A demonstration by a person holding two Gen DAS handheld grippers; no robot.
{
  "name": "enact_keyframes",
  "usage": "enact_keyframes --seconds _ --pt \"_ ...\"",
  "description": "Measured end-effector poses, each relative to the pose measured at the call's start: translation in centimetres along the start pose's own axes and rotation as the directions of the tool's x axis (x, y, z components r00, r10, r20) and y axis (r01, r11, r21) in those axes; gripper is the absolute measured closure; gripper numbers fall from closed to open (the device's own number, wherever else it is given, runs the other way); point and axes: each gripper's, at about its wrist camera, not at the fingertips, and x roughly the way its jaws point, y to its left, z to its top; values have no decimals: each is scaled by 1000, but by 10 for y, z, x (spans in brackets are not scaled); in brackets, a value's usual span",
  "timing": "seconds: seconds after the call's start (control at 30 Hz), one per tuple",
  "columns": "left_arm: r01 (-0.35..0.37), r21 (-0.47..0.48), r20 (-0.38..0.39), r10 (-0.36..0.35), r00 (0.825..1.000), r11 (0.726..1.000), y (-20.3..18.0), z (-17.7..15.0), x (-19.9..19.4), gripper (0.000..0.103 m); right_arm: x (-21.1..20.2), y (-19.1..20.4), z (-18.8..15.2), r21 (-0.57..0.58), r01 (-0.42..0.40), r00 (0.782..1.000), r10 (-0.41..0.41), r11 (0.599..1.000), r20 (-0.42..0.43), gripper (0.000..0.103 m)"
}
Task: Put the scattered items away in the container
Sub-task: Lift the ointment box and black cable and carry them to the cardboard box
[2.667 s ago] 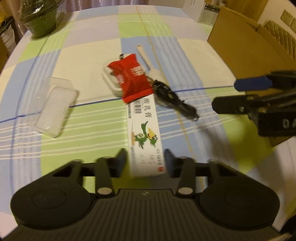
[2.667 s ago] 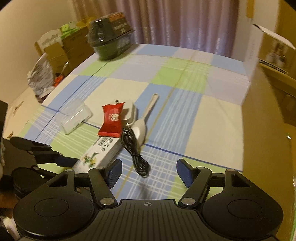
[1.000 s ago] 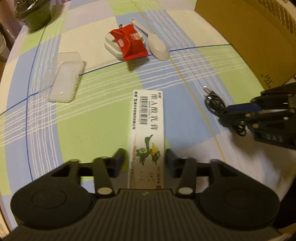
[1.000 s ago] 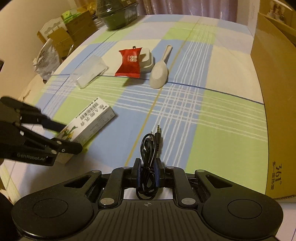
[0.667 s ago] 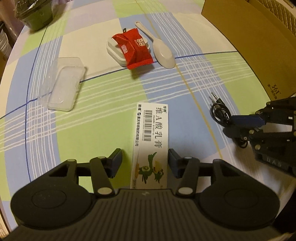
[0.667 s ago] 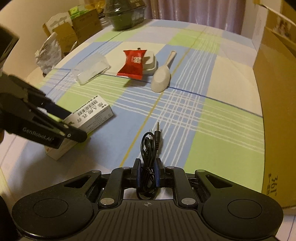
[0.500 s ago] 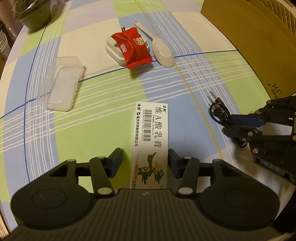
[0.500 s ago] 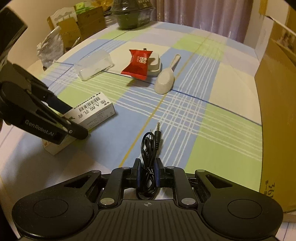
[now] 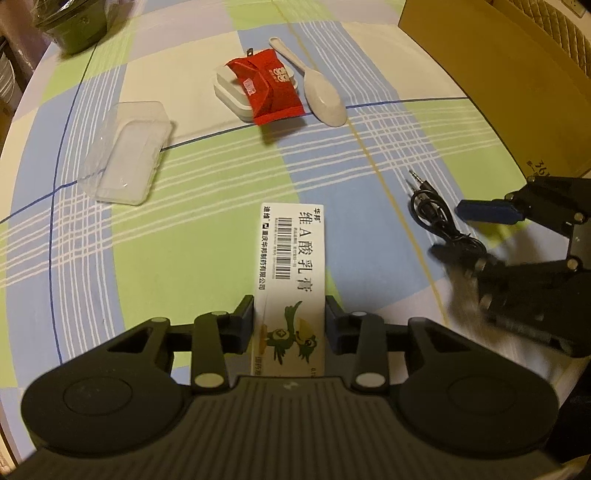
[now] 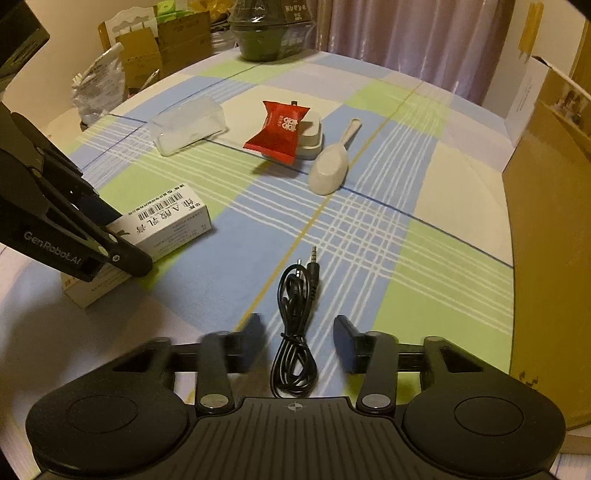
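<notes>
My left gripper (image 9: 290, 319) is shut on the near end of a white medicine box (image 9: 293, 258) printed with a green bird; the box also shows in the right wrist view (image 10: 162, 225). My right gripper (image 10: 301, 341) is open, and a coiled black audio cable (image 10: 295, 314) lies on the cloth between its fingers; the cable also shows in the left wrist view (image 9: 436, 218). Farther off lie a red snack packet (image 9: 269, 86) on a white charger (image 9: 231, 92), a white spoon (image 9: 321, 94) and a clear plastic lid (image 9: 129, 155). The cardboard box (image 9: 498, 85) stands at the right.
The table has a blue, green and cream checked cloth (image 10: 424, 258). A dark green lidded bowl (image 10: 269, 29) stands at the far edge. Boxes and a bag (image 10: 99, 88) are piled beyond the table's left side. The cardboard box wall (image 10: 550, 236) lines the right side.
My right gripper has opened and let go of the black cable, which now lies on the cloth. My left gripper has closed back onto the medicine box.
</notes>
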Motion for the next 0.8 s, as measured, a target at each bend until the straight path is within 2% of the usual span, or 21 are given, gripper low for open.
enact_keyframes --seconds 0.27,0.3,0.33,0.37,0.53,0.8 --pt "8 0 2 -8 1000 1000 -3 -1 -1 70 0 -3 1 28 -20 1000 20 999 7 54" --pt "6 2 3 -6 1000 1000 -3 -1 -1 70 0 -3 1 29 -15 1000 15 999 9 64" --pt "5 2 2 -5 1000 1000 -3 -2 -1 70 0 -3 2 26 -13 1000 12 1000 12 83" --pt "8 -1 2 -8 1000 1000 -4 -2 -2 70 0 -3 2 21 -11 1000 10 1000 12 85" --pt "15 -4 0 -15 1000 1000 -6 -7 -5 70 -4 -5 -1 41 -17 1000 17 999 13 87" --pt "30 -24 17 -29 999 999 -11 -10 -20 70 -32 -6 -6 80 4 999 -7 997 37 87"
